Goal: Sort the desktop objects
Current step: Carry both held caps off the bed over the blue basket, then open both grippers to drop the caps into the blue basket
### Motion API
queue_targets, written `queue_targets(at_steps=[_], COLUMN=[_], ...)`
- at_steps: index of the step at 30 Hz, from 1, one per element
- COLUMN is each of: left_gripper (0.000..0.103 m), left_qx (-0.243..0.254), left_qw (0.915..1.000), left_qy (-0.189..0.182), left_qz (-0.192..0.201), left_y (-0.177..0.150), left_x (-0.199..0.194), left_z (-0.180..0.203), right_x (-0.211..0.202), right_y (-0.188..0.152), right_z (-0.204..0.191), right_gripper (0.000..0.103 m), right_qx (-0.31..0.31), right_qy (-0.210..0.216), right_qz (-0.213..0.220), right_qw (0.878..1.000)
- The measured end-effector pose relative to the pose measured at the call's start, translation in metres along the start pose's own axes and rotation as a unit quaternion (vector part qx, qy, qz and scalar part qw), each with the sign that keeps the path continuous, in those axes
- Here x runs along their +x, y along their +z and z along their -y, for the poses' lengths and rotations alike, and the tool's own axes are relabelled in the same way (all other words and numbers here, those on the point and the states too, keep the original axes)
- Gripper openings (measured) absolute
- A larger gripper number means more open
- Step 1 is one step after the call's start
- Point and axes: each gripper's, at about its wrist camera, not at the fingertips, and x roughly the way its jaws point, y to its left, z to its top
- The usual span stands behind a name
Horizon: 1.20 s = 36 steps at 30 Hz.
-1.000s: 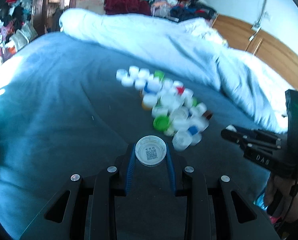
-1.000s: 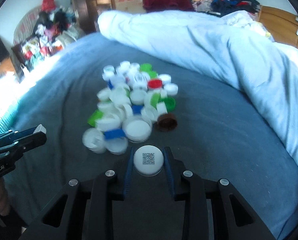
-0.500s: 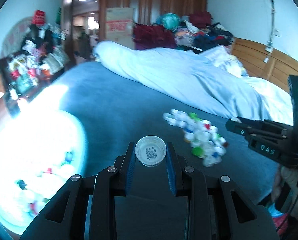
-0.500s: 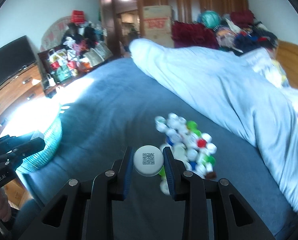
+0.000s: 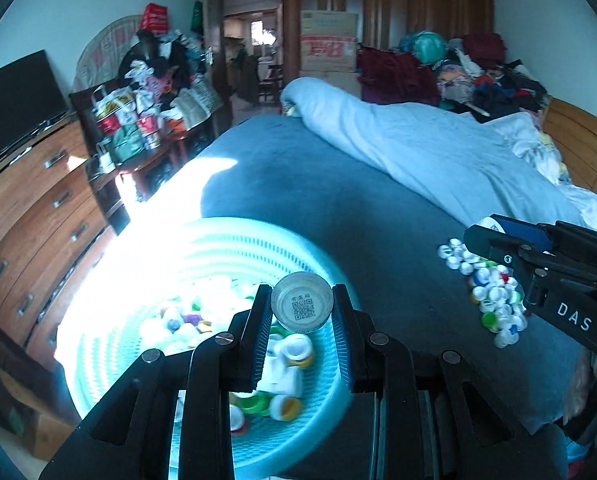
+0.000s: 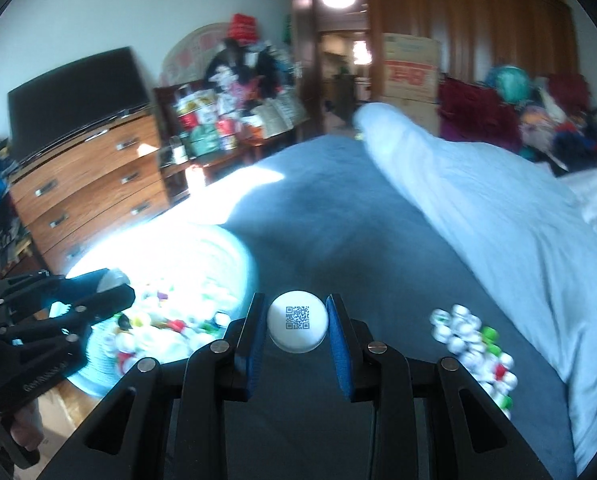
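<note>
L gripper (image 5: 302,312) pinches one cap (image 5: 302,307) betw its blue pads, hollow side to cam, QR code inside; it hangs over the near-right part of the teal basket (image 5: 218,240). R gripper (image 6: 297,322) pinches a 2nd cap (image 6: 297,327), white, closed top w/ QR code facing cam, above the bed (image 6: 338,208) just right of the basket (image 6: 234,248). So 2 caps held, 1 per gripper.

Hard to see: basket's left half is blown out by sun in both views, so caps in basket (image 5: 282,360) can't be counted; white, yellow, green and red ones show in the shaded part. L gripper body hides the basket's near rim. Basket sits at the bed's left edge; whether it overhangs, can't tell.

Pile of loose caps (image 5: 486,288) lies on the bed's right side, near the pale quilt (image 5: 418,148). It's small and blurred, partly behind the R gripper (image 5: 494,236) in the left view; count unclear, a few dozen maybe, mostly white w/ some green, red, blue. In the right view the pile (image 6: 474,340) is cut by the gripper's frame.

1 basket, 1 pile, 1 quilt. Dresser (image 6: 90,184) w/ TV (image 6: 74,92) stands beyond the bed's left edge.
</note>
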Motion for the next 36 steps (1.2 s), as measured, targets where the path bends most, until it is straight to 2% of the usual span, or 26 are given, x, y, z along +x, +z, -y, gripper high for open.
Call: queue_targets(at_steps=[8, 12, 19, 29, 30, 31, 32, 33, 36], left_gripper=[0.025, 0.025, 0.025, 0.025, 0.025, 0.031, 0.038, 0.040, 0.040], left_qx=[-0.014, -0.028, -0.036, -0.045, -0.045, -0.044, -0.043, -0.043, -0.041], left_qw=[0.9954, 0.9916, 0.9907, 0.9911, 0.9913, 0.9911, 0.9910, 0.9912, 0.9916], left_qy=[0.050, 0.069, 0.072, 0.075, 0.076, 0.079, 0.082, 0.084, 0.083], left_qz=[-0.081, -0.106, -0.110, -0.101, -0.097, -0.098, -0.097, -0.093, -0.090], left_y=[-0.009, -0.018, -0.022, -0.012, -0.012, -0.012, -0.013, -0.013, -0.013], left_x=[0.043, 0.059, 0.061, 0.061, 0.060, 0.060, 0.058, 0.057, 0.053], left_z=[-0.054, -0.072, -0.080, -0.095, -0.097, -0.097, -0.097, -0.097, -0.094], right_x=[0.061, 0.091, 0.106, 0.113, 0.112, 0.110, 0.108, 0.105, 0.099], right_y=[0.027, 0.025, 0.019, 0.022, 0.023, 0.024, 0.025, 0.026, 0.027], right_z=[-0.075, -0.104, -0.113, -0.118, -0.118, -0.117, -0.117, -0.116, -0.115], right_gripper=[0.033, 0.033, 0.033, 0.033, 0.038, 0.053, 0.060, 0.063, 0.063], right_qx=[-0.023, -0.038, -0.042, -0.046, -0.046, -0.043, -0.041, -0.041, -0.041], right_qy=[0.064, 0.078, 0.086, 0.088, 0.088, 0.087, 0.088, 0.088, 0.089], right_qz=[-0.049, -0.076, -0.089, -0.085, -0.082, -0.079, -0.076, -0.072, -0.067], right_qw=[0.996, 0.993, 0.991, 0.991, 0.992, 0.992, 0.992, 0.993, 0.993])
